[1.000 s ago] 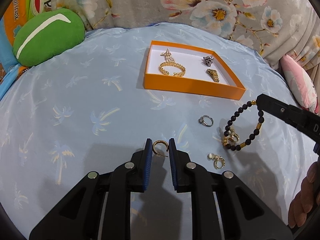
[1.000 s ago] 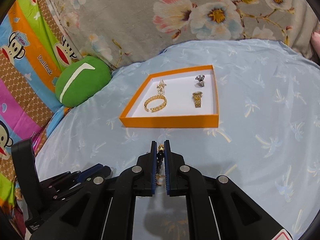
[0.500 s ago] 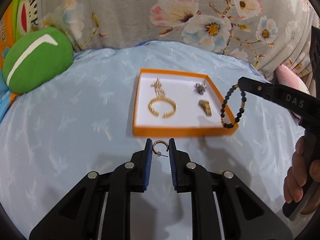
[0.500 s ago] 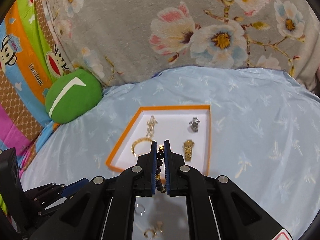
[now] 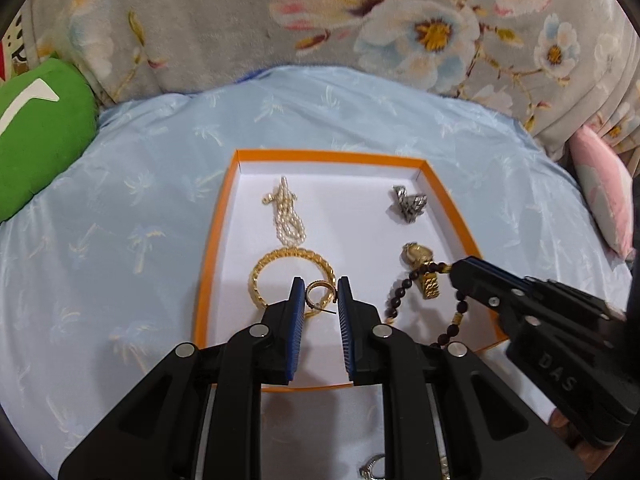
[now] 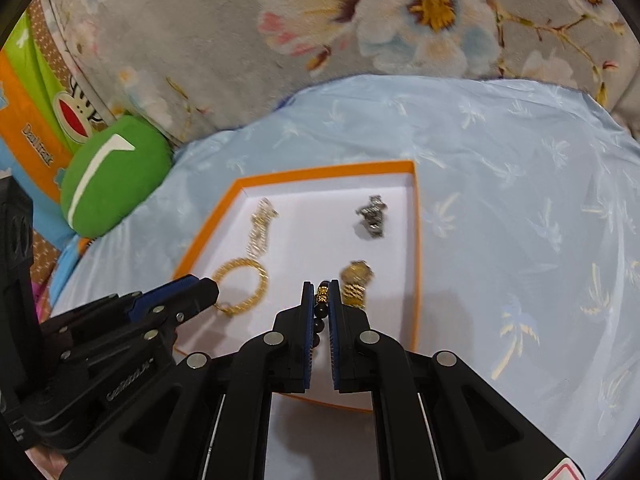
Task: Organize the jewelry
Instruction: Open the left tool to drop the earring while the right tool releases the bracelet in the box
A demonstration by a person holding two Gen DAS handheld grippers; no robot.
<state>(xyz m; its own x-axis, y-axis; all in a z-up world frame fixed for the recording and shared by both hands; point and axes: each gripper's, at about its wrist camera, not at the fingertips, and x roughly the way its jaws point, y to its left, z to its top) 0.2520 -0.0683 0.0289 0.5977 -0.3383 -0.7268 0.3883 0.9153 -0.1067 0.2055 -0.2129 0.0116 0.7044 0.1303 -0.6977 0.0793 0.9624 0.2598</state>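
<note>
Both grippers hang over the orange box (image 5: 208, 264) on the blue palm-print cloth (image 5: 120, 208), each with a piece to deliver — this is, by my reading, the drop-off step of sorting the jewelry. The left gripper (image 5: 319, 292) has its jaws nearly closed on a small gold hoop earring (image 5: 318, 293), pinched between the blue pads, above the near-left part of the box, over the gold chain bracelet (image 5: 276, 268) already lying inside. The right gripper (image 6: 321, 300) has its jaws drawn almost together on a dark beaded bracelet (image 5: 404, 292), which dangles in a loop over the near-right part of the box, just beside the gold watch-like piece (image 5: 422, 272). Farther back in the box lie a pearl piece (image 5: 286, 216) and a silver piece (image 5: 408, 204). At least one more ring (image 5: 372, 468) lies on the cloth outside the box, on its near side. The next move likely calls for lowering each piece close to a bare patch of the white floor, then easing the jaws apart — so the hoop does not tangle with the chain bracelet or the beads drape over the watch-like piece.
</note>
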